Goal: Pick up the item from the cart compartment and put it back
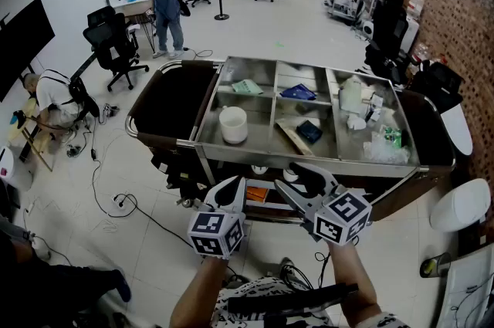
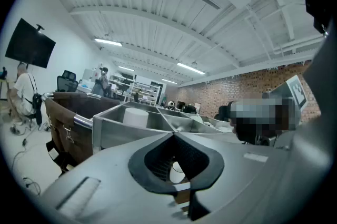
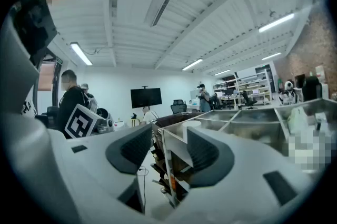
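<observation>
The steel cart (image 1: 231, 153) stands before me, its top split into several compartments. A white tub (image 1: 233, 124) sits in the near-left one; a green packet (image 1: 247, 87), a blue packet (image 1: 298, 92), a dark flat item (image 1: 310, 131) and a white bottle (image 1: 351, 95) lie in others. Both grippers hover level in front of the cart's near edge, touching nothing. My left gripper (image 1: 230, 187) (image 2: 174, 136) is shut and empty. My right gripper (image 1: 305, 184) (image 3: 169, 136) is open, with only the cart's corner (image 3: 160, 136) seen beyond the gap. The tub (image 2: 136, 116) (image 3: 192, 124) shows over the rim.
A brown bag (image 1: 170, 103) hangs on the cart's left end and a dark one (image 1: 428, 126) on the right. An orange item (image 1: 256, 194) lies on the lower shelf. Cables (image 1: 116, 199) trail on the floor at left. An office chair (image 1: 116, 45) and people (image 1: 166, 2) are farther off.
</observation>
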Available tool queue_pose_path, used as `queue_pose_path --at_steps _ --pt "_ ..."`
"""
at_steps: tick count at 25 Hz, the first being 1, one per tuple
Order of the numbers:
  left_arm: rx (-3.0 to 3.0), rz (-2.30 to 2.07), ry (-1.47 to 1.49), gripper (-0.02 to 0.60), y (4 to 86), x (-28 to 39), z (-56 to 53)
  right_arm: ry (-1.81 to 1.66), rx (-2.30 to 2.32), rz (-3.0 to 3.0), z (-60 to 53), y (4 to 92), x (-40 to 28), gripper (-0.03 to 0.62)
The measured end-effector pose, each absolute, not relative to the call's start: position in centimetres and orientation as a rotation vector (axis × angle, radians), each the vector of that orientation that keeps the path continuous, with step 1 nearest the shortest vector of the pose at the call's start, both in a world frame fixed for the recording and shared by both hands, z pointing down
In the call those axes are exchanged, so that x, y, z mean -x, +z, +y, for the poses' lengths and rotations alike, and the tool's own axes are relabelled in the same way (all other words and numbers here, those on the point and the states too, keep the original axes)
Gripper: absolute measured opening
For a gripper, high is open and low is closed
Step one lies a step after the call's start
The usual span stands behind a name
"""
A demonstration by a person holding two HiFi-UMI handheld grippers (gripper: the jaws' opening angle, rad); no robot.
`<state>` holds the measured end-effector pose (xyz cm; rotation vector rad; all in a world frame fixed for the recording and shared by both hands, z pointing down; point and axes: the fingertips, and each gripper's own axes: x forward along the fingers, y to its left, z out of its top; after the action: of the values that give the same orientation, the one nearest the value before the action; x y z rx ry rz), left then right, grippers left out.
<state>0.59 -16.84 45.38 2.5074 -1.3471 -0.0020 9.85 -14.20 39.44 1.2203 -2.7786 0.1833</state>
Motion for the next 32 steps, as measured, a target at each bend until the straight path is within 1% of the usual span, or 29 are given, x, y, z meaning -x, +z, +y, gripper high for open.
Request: queue_pose_path --at_steps 3,7,8,12,13,14,19,20,30,32 --pt "-2.499 -1.383 0.013 0.000 44.7 -0.2 -17.7 0.122 -1.175 -2.743 -15.9 37.9 -9.1 0.304" --pt "-2.462 -1.479 -0.011 0.002 43.3 1.3 -18.9 0.075 -1.126 -2.704 -18.4 36.7 -8.0 0.339" --pt "-2.457 -1.497 -0.019 0.001 42.9 1.7 -19.2 0.069 -1.114 -2.688 -19.1 36.7 -7.7 0.373" --pt "-2.441 -1.537 -0.057 0.002 41.8 2.9 -20.3 0.093 -1.046 -2.654 -22.1 37.0 -6.2 0.374" --pt "-2.435 -1.541 -0.064 0.002 41.7 3.1 -20.5 0.109 -1.019 -2.647 -22.9 37.2 -5.6 0.380" --pt "-2.427 -1.544 -0.068 0.002 41.7 3.3 -20.7 0.122 -0.995 -2.636 -23.7 37.5 -5.1 0.405" --pt "-2.392 -1.568 -0.069 0.002 42.2 4.3 -21.9 0.150 -0.927 -2.557 -27.6 39.5 -3.1 0.408" --pt "-2.386 -1.571 -0.070 0.002 42.3 4.5 -22.2 0.159 -0.918 -2.542 -28.4 40.0 -2.8 0.426" --pt "-2.345 -1.546 -0.071 0.002 42.5 5.4 -25.2 0.246 -0.854 -2.418 -33.1 44.4 -1.7 0.428" --pt "-2.335 -1.536 -0.045 0.002 42.7 5.3 -25.5 0.268 -0.838 -2.393 -33.7 45.2 -1.4 0.448"
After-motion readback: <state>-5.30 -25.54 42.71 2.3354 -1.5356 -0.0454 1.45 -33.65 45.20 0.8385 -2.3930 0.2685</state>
